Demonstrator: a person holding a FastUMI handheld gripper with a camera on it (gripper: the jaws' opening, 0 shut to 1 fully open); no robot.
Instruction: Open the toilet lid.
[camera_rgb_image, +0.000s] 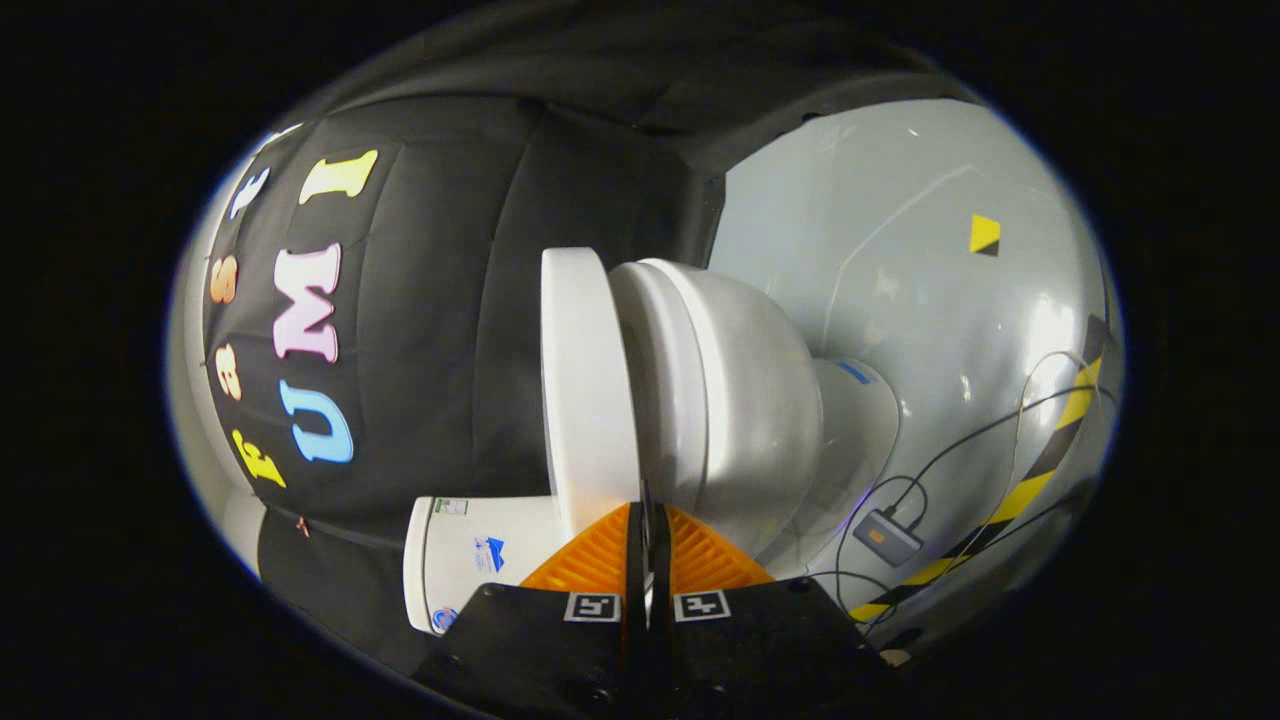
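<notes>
The view is rolled on its side. A white toilet stands just ahead of the fingers, with its bowl (750, 410) toward the grey floor and its tank (470, 560) beside the fingers. The flat white lid (590, 390) lies against the seat rim (665, 380), with at most a thin seam between them. My gripper (648, 512) has its fingers pressed together with nothing held between them. Its tips rest at the seam where the lid's edge meets the seat rim.
The black cloth wall (450, 300) rises behind the lid and tank. On the shiny grey floor (900, 250) beyond the bowl lie thin cables (960, 440), a small grey box (885, 536) and a yellow-and-black tape strip (1040, 470).
</notes>
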